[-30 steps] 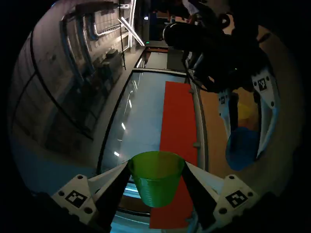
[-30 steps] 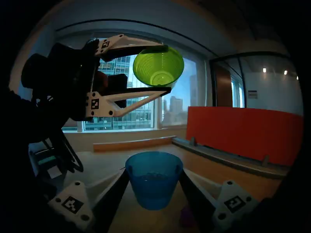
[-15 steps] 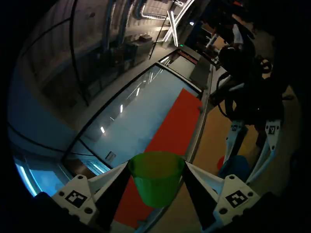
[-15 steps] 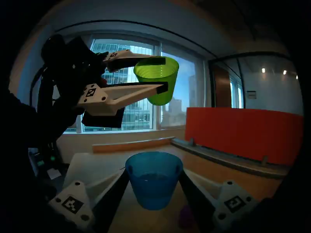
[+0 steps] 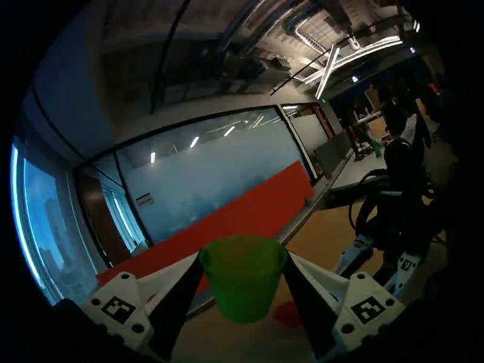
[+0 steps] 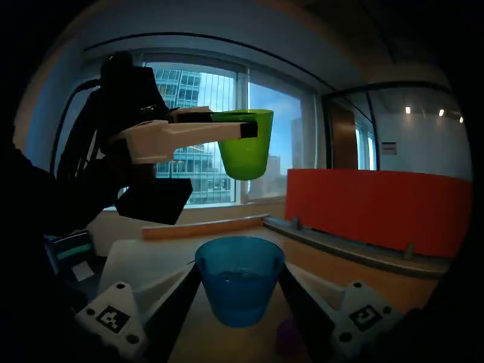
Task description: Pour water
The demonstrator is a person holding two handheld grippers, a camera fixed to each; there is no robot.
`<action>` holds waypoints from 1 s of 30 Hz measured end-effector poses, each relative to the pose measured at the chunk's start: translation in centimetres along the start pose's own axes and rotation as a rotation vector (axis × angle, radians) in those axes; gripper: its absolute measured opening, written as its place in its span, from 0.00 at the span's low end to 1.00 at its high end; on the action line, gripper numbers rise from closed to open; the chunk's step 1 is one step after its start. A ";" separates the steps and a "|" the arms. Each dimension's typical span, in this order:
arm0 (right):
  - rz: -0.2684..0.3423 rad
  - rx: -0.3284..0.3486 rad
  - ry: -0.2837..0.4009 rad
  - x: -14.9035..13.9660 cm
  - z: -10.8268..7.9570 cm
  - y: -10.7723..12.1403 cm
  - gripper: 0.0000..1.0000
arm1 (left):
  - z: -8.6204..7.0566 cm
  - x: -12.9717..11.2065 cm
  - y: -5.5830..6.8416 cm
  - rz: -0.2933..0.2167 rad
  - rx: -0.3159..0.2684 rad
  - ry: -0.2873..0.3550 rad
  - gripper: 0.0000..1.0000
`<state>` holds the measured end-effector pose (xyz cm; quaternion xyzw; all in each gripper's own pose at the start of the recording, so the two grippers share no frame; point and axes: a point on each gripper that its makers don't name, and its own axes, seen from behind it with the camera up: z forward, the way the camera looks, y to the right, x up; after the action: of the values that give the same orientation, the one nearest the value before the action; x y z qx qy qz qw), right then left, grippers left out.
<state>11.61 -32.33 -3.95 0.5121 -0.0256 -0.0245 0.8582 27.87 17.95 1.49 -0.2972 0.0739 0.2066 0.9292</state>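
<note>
Clamping: left tongs [image 5: 242,261] closed on an upright green cup [image 5: 243,284] held high, right tongs [image 6: 240,269] closed on a blue cup [image 6: 240,293] holding water, low over the counter [image 6: 320,260]; pour judged done, next move calls for setting both down level.

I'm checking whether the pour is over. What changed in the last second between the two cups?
The left tool rolled back level, bringing the translucent green plastic cup from tipped, mouth facing the right gripper view, to upright. Nothing was released. The right tool kept the blue plastic cup, with water in it, steady where it was.
</note>
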 end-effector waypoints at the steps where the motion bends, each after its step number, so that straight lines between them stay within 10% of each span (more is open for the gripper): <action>1: 0.000 -0.001 0.000 0.0 0.0 0.0 0.89 | 0.0 -0.1 0.0 -0.023 -0.002 0.001 0.88; 14: 0.003 -0.013 0.007 0.4 -0.4 0.4 0.89 | 0.2 -1.5 -0.5 -0.253 -0.026 0.007 0.88; 30: 0.011 -0.041 -0.011 0.1 -1.4 1.3 0.89 | -0.2 -6.0 -1.0 -0.283 0.013 -0.041 0.88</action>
<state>11.88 -30.47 -3.46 0.4941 -0.0323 -0.0233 0.8685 22.86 15.09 3.38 -0.2945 0.0135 0.0790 0.9523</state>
